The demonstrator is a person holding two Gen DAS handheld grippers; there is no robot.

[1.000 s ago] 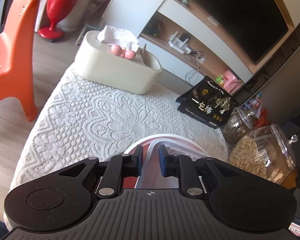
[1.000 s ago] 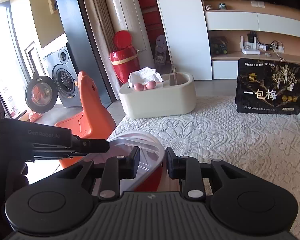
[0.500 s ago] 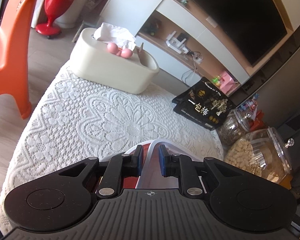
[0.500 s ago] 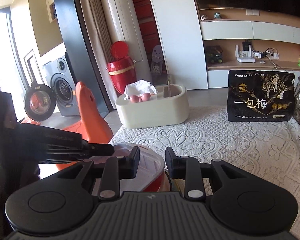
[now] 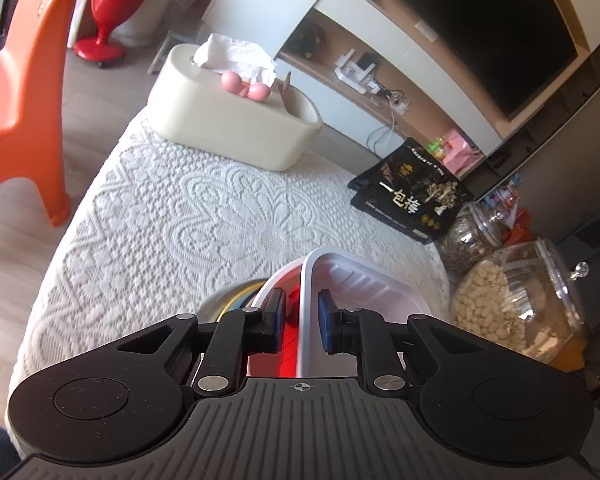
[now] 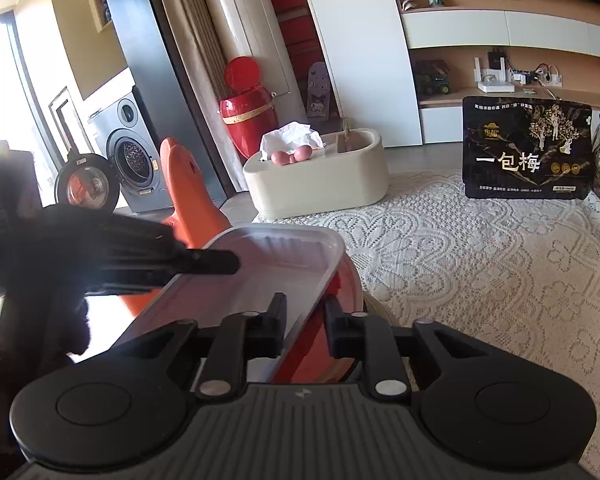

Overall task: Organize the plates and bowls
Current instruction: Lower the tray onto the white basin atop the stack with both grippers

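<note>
A white plastic tray sits inside a red bowl. My left gripper is shut on the tray's near rim. A pale bowl with a yellow rim shows just left of the red bowl, under it. In the right wrist view the same tray rests in the red bowl, and my right gripper is shut on the tray's rim from the other side. The left gripper's finger reaches in from the left.
A lace cloth covers the table. A cream tissue box with pink balls stands at the far end. A black snack bag and two glass jars stand to the right. An orange chair is left of the table.
Both grippers have shifted with the tray and red bowl held between them. The pale yellow-rimmed bowl has come into view below the red bowl.
</note>
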